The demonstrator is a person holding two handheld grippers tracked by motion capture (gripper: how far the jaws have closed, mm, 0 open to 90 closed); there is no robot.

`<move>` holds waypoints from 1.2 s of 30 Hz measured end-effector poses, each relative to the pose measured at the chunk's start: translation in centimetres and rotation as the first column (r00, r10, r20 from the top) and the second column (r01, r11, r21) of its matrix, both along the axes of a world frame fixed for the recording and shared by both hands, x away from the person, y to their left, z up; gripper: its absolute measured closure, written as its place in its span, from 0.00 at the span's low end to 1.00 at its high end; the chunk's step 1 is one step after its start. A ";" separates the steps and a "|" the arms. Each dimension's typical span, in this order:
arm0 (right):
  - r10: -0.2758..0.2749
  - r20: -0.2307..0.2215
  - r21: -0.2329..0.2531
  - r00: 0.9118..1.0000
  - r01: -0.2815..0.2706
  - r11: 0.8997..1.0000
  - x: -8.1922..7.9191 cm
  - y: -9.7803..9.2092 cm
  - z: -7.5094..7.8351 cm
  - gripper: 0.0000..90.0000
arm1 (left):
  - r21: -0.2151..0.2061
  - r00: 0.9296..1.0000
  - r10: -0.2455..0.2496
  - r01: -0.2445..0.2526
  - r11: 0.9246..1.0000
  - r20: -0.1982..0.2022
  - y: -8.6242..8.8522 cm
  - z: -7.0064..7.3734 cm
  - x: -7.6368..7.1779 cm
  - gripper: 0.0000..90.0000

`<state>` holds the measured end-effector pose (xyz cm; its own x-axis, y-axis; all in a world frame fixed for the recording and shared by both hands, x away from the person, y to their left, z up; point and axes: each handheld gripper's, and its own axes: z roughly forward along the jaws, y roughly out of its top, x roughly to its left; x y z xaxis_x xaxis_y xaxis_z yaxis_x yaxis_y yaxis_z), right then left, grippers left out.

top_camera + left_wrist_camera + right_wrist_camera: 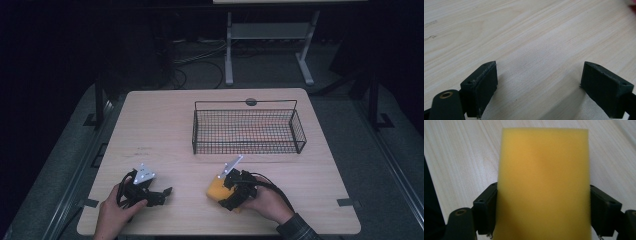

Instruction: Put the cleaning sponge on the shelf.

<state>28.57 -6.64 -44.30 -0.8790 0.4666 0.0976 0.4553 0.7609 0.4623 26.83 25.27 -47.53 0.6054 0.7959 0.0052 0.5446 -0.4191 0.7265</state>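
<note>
Right gripper view: a yellow sponge sits between the two black jaws of the right claw, one jaw against each long side, so the claw is clenched on it. The sponge lies flat on the pale wooden desk and reaches forward well past the jaw tips. Its surface looks matte and finely porous, with straight edges.

Judging from that look, it is a foam block: very light, soft, and likely to squash rather than slip. A grip across the narrow width, as here, should hold it, though a hard squeeze may buckle it. Nothing about it seems fragile.

In the high view, the right claw and the sponge are at the near side of the desk, right of centre, with a hand behind them. A black wire basket stands farther back, apart from the sponge; it looks empty, with the desk showing through its mesh.

The left claw rests at the near left, well apart from the sponge. In the left gripper view, the left claw has its jaws spread wide over bare wood, released and holding nothing.
</note>
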 end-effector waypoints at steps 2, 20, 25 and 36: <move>-0.001 0.002 0.003 1.000 0.001 1.000 0.1 -0.1 0.2 0.25 | 0.000 1.000 0.000 0.000 1.000 0.000 0.0 0.0 0.0 0.14; -0.007 0.012 0.011 1.000 0.007 1.000 0.3 -1.0 1.4 0.25 | 0.000 1.000 0.000 0.000 1.000 0.000 0.0 0.0 0.0 0.14; -0.020 0.019 0.027 1.000 0.019 0.999 0.5 -1.5 2.2 0.25 | 0.000 1.000 0.000 0.000 1.000 0.000 0.0 0.0 0.0 0.14; -0.034 0.040 0.053 0.999 0.031 0.998 1.1 -2.1 4.2 0.25 | 0.000 1.000 0.000 0.000 1.000 0.000 0.0 0.0 0.0 0.14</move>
